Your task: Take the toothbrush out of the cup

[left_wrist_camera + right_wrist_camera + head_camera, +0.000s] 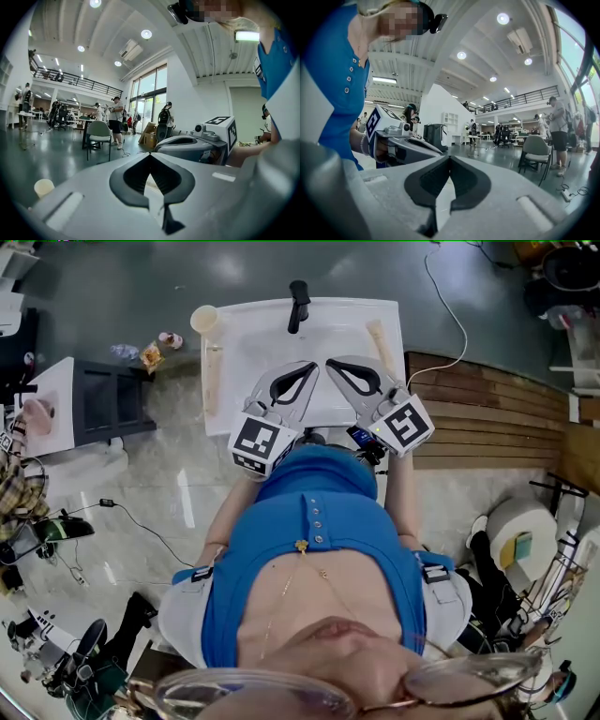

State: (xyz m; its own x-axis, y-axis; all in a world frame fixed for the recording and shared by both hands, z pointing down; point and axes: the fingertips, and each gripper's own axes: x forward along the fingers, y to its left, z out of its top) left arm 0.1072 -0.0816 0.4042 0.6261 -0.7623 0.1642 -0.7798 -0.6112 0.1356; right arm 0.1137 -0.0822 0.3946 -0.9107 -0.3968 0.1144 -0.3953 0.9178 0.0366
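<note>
A pale cup (204,319) stands on the far left corner of the white sink (253,338); it also shows low at the left in the left gripper view as a cup (43,187). I cannot make out a toothbrush in it. Both grippers hover side by side over the sink's near half, well short of the cup. The left gripper (313,366) is shut and empty, its tips meeting (150,154). The right gripper (330,363) is shut too, with nothing between its pads (449,157). Their tips nearly touch each other.
A black faucet (298,304) rises at the sink's far edge. Pale long strips lie along the left rim (214,371) and right rim (380,338). A dark shelf unit (112,399) stands to the left, a wooden slatted platform (487,409) to the right. Small items (150,355) and cables lie on the floor.
</note>
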